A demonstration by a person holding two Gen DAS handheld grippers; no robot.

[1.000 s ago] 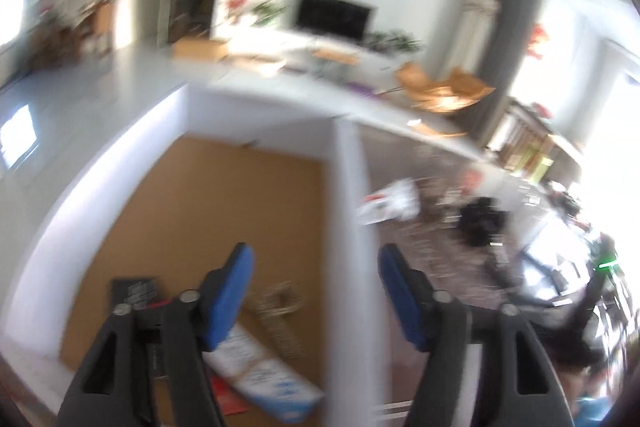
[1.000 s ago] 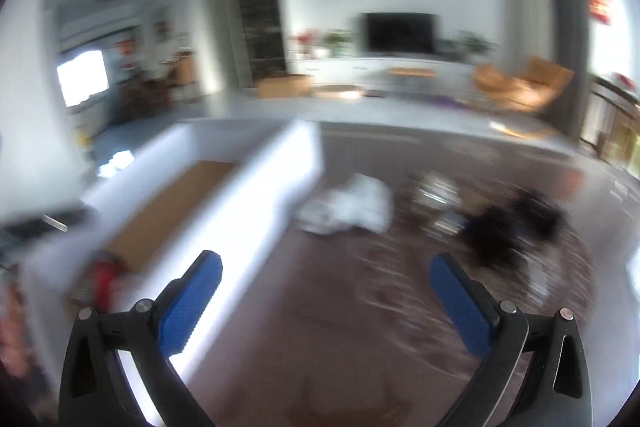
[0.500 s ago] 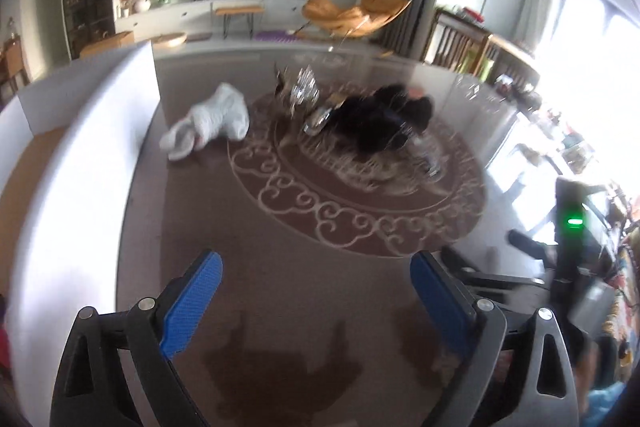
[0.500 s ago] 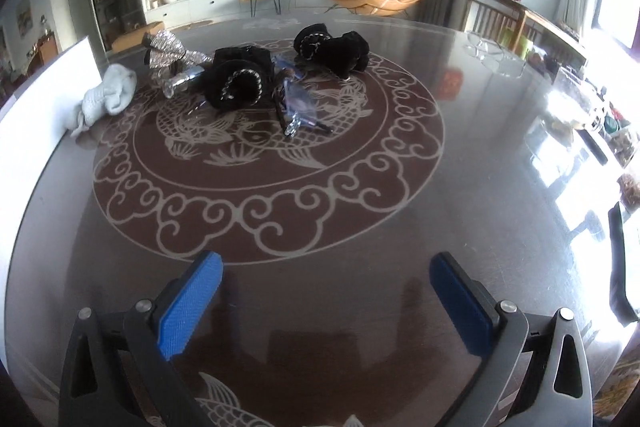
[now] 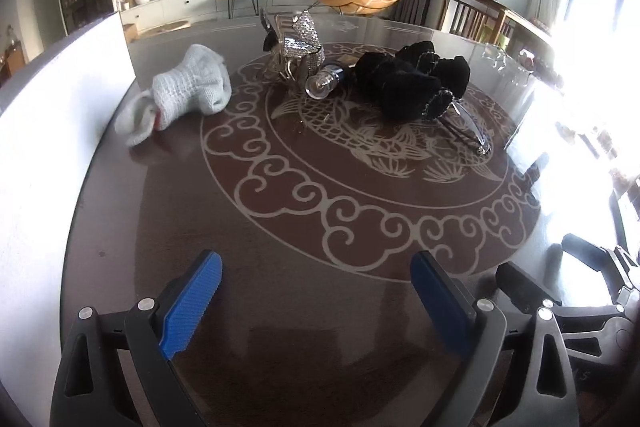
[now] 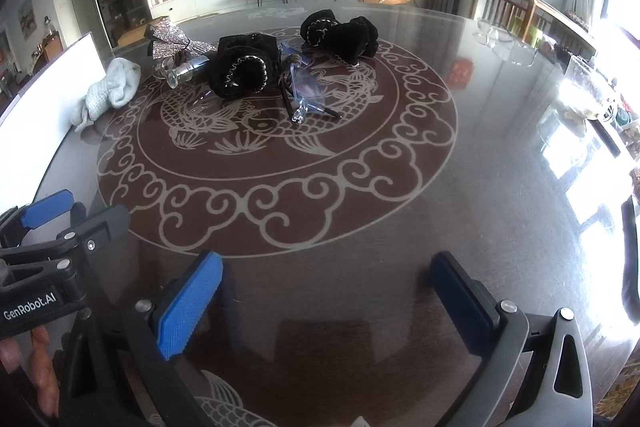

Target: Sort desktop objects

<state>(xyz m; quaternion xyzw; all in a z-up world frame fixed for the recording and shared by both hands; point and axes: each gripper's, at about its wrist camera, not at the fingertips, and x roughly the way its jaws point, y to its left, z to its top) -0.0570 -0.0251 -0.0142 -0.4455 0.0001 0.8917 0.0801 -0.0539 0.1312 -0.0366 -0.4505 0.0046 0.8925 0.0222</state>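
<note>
On the round dark table with a pale carp-and-cloud inlay [image 5: 360, 211], the desktop things cluster at the far side of the carp medallion. The soft grey knitted cloth [image 5: 188, 89], left of the medallion beside a white box wall [image 5: 60, 115], looks light and limp, so pinching a raised fold should do. The clear glasses [image 6: 304, 91] and small glass bottle [image 5: 324, 81] look slick and fragile. Left gripper [image 5: 316, 299] and right gripper [image 6: 324, 295] both gape empty, well short of everything.
</note>
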